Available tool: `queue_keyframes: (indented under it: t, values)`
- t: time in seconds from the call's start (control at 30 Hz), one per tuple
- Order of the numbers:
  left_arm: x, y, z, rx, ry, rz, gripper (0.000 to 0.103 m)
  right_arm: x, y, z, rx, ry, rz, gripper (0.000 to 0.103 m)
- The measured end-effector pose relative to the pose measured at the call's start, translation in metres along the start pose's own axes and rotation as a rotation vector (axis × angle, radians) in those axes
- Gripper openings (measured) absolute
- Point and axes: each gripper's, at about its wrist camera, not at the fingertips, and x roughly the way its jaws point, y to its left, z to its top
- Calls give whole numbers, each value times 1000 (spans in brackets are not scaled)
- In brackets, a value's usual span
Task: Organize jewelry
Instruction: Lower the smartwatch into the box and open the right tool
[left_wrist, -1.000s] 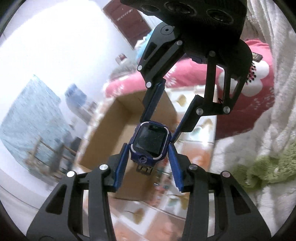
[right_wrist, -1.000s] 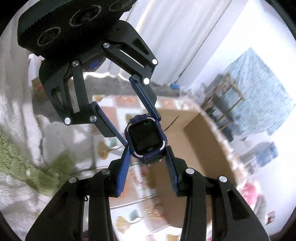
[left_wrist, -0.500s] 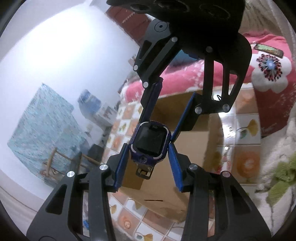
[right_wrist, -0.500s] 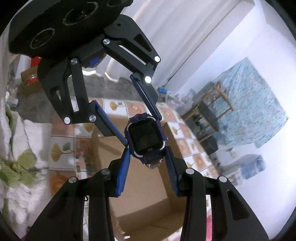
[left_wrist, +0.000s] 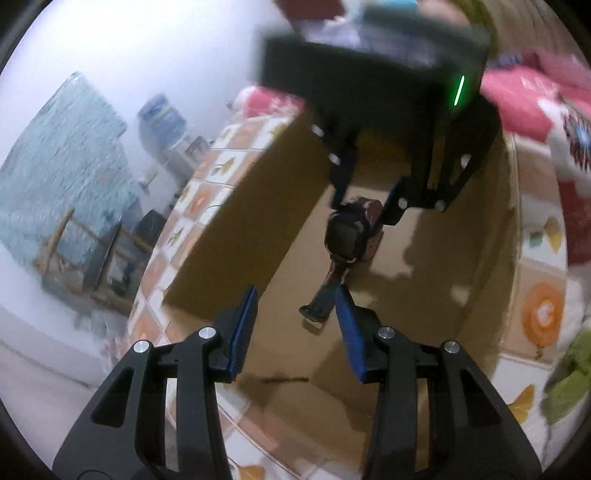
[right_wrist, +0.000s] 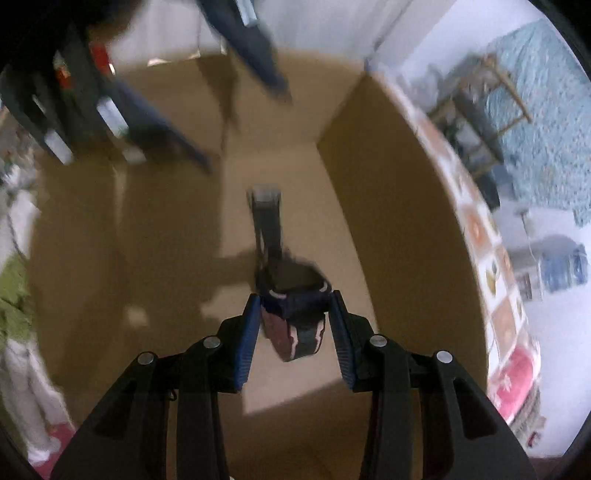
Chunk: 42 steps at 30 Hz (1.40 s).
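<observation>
A dark blue smartwatch (right_wrist: 295, 295) sits between the blue pads of my right gripper (right_wrist: 295, 317), which is shut on its body. Its strap (right_wrist: 267, 221) sticks out forward over the floor of an open cardboard box (right_wrist: 388, 203). In the left wrist view the watch (left_wrist: 345, 236) hangs from the right gripper (left_wrist: 364, 206) inside the box (left_wrist: 236, 221). My left gripper (left_wrist: 295, 325) stands open nearer the camera, with only the strap's buckle end (left_wrist: 316, 312) showing just beyond its fingers, close to the right one. The picture is blurred by motion.
The box stands on a patterned tile floor (left_wrist: 207, 192). A pink flowered cushion (left_wrist: 524, 107) lies beyond it, and a white and green fluffy rug (left_wrist: 565, 369) lies to the right. A wooden table under blue cloth (left_wrist: 62, 177) and water bottles (left_wrist: 162, 118) stand by the wall.
Both grippers held the watch above the box. Now the left one has come off it and drawn back, while the right one has tipped down and carried the watch into the box.
</observation>
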Motion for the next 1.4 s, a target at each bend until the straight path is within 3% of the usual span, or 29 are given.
queue_keyframes:
  t: [0.1, 0.3, 0.5, 0.63, 0.83, 0.93, 1.07, 1.17, 1.27, 1.33, 1.4]
  values:
    - [-20, 9, -9, -91, -12, 43, 48, 10, -2, 0, 24, 70, -16, 37]
    - [-71, 9, -36, -302, -75, 125, 54, 16, -11, 20, 105, 93, 10, 37]
    - [-109, -8, -61, -475, -142, 168, 58, 23, -27, 46, 241, 46, 57, 37]
    - [-122, -22, -81, -589, -184, 142, 59, 19, -23, 64, 273, -16, 64, 37]
    - [-126, -42, -100, -675, -210, 156, 65, 15, -20, 80, 334, -33, 96, 38]
    - [-124, -50, -109, -734, -223, 149, 67, -4, -42, 64, 462, -53, 98, 46]
    - [-117, -58, -122, -817, -231, 120, 69, -5, -75, 29, 678, 12, 81, 53]
    - [-112, -60, -128, -858, -244, 77, 69, 17, -81, 10, 802, 92, 174, 53]
    - [-110, -64, -126, -860, -256, 54, 69, 47, -75, 5, 836, 161, 222, 53]
    - [-111, -66, -123, -848, -264, 51, 69, 63, -64, 9, 761, 219, 147, 39]
    - [-114, -68, -122, -839, -273, 50, 69, 71, -54, 14, 661, 262, 76, 10]
